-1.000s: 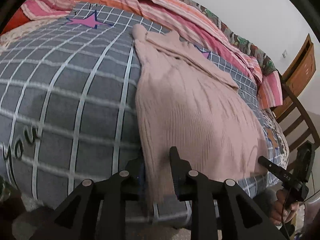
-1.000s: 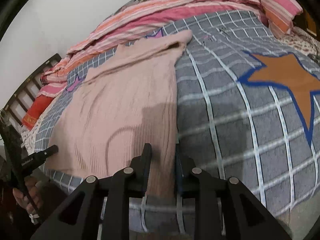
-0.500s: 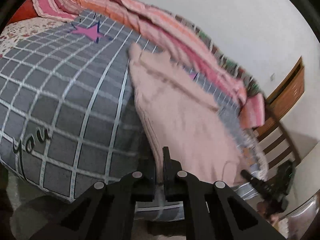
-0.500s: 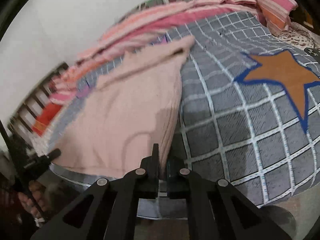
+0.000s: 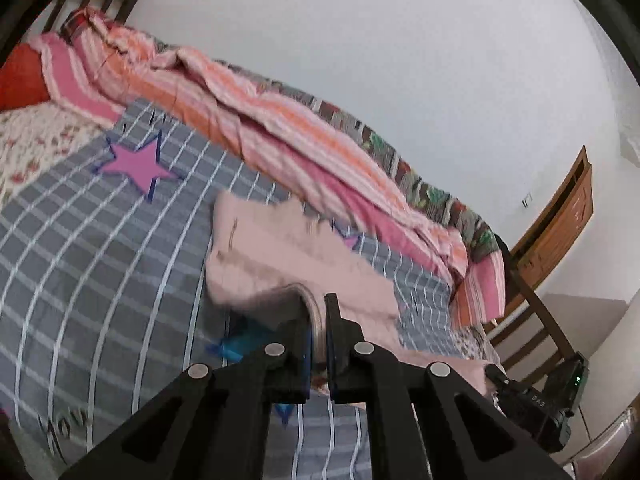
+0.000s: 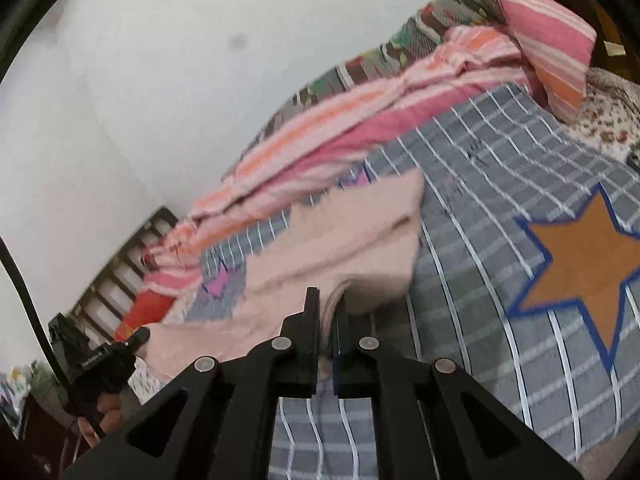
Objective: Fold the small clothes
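Left wrist view: left gripper (image 5: pixel 318 320) is clamped tight on the near hem of the pink knit sweater (image 5: pixel 280 256); fabric is pinched between both fingers w/ no visible gap. Hem corner is raised off the grey checked duvet (image 5: pixel 100 260), forming a curl of cloth just ahead of the fingertips; the far part of the garment lies flat on the duvet, collar end toward the striped pink/orange blanket (image 5: pixel 280 120) bunched along the wall side. A purple star (image 5: pixel 138 166) print sits on the duvet left of the sweater, apart from it. Right gripper (image 5: pixel 532 400) shows at lower right edge, at the garment's other hem corner; contact not readable from this angle. Wooden chair (image 5: pixel 536 312) stands beyond the bed end. Right wrist view: right gripper (image 6: pixel 328 312) is likewise closed fully on the hem, pink cloth squeezed between the fingers and lifted clear of the duvet (image 6: pixel 480 240). Sweater (image 6: pixel 340 240) spans left toward the left gripper (image 6: pixel 100 364), held in a hand (image 6: pixel 104 408). Orange star (image 6: pixel 576 264) print lies right of the garment, near but not touching. Striped pillow (image 6: pixel 548 40) rests at upper right.
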`<act>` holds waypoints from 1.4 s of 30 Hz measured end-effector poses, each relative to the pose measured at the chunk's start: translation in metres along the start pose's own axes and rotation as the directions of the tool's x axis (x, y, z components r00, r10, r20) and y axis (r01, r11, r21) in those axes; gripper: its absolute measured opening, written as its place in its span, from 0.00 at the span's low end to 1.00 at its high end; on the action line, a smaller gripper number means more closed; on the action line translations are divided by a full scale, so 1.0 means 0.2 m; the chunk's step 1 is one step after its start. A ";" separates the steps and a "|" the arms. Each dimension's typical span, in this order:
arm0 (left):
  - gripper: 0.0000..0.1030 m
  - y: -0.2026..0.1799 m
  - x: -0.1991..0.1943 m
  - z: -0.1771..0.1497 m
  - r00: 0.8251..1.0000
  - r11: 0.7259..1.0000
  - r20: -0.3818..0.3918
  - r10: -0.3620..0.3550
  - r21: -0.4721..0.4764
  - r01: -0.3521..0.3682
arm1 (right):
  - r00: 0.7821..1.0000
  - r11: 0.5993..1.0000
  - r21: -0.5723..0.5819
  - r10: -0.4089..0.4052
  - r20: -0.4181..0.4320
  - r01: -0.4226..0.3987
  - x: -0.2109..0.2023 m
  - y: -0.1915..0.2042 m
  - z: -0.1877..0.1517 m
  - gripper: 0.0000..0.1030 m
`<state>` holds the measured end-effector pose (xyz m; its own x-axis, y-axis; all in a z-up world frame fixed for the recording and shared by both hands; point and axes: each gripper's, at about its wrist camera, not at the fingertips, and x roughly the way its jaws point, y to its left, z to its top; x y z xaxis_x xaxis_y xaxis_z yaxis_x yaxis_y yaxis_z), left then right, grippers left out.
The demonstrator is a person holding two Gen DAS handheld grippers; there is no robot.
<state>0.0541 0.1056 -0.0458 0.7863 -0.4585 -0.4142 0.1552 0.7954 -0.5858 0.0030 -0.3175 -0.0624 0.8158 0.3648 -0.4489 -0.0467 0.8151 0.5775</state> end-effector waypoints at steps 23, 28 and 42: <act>0.06 0.13 0.84 0.40 0.982 0.982 -0.028 0.186 0.034 -0.185 | 0.999 0.998 0.057 -0.034 -0.024 0.035 0.78 -0.14 0.54 0.04; 0.06 0.16 1.03 0.43 0.971 0.971 -0.053 0.234 0.061 -0.231 | 0.995 0.997 0.004 -0.078 -0.063 0.078 0.96 -0.16 0.59 0.04; 0.37 0.17 1.42 0.52 0.950 0.951 -0.105 0.294 0.128 -0.280 | 0.962 0.971 -0.095 -0.230 -0.150 0.217 1.40 -0.24 0.69 0.13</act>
<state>0.3444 0.0445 -0.1111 0.7295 -0.2433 -0.6393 0.0039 0.9361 -0.3518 0.3136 -0.3174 -0.1215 0.7084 0.2311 -0.6669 0.0770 0.9139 0.3986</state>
